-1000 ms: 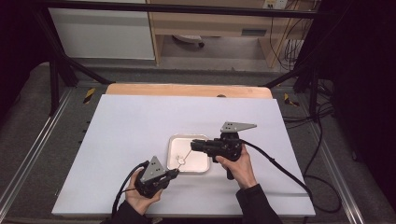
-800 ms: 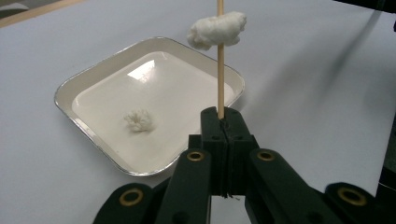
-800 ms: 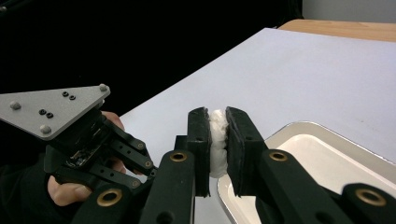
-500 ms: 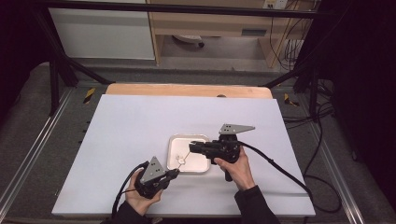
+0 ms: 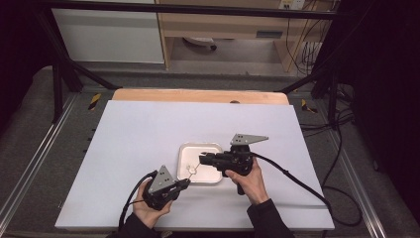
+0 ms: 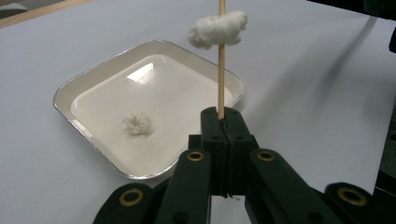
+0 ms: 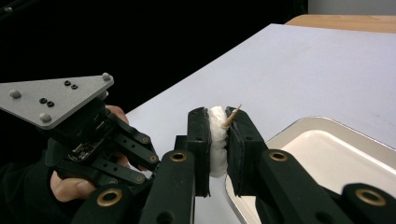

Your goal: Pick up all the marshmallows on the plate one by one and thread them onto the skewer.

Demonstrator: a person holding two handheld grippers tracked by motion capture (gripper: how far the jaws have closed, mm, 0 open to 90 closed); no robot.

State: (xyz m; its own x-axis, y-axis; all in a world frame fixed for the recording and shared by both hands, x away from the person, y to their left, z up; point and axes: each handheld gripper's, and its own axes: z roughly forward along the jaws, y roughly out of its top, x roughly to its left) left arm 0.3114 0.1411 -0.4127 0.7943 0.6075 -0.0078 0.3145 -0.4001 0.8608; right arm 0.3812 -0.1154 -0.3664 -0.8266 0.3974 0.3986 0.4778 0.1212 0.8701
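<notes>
A thin wooden skewer [image 6: 220,79] stands upright in my left gripper [image 6: 223,119], whose jaws are shut on its lower end. One fluffy white piece [image 6: 218,29] is threaded partway up it. Near the skewer's tip [image 7: 232,116] my right gripper [image 7: 218,121] is shut on a second white piece [image 7: 217,140], with the point poking out past it. In the high view the left gripper [image 5: 186,182] sits at the tray's near edge and the right gripper [image 5: 203,157] reaches over the tray from the right. A third white piece [image 6: 137,123] lies in the white tray [image 6: 177,93].
The square tray [image 5: 185,153] rests on a white table sheet [image 5: 148,129] with wide bare room to the left and behind. A wooden strip [image 5: 198,95] runs along the far edge. Cables trail from both grippers toward the near side and right.
</notes>
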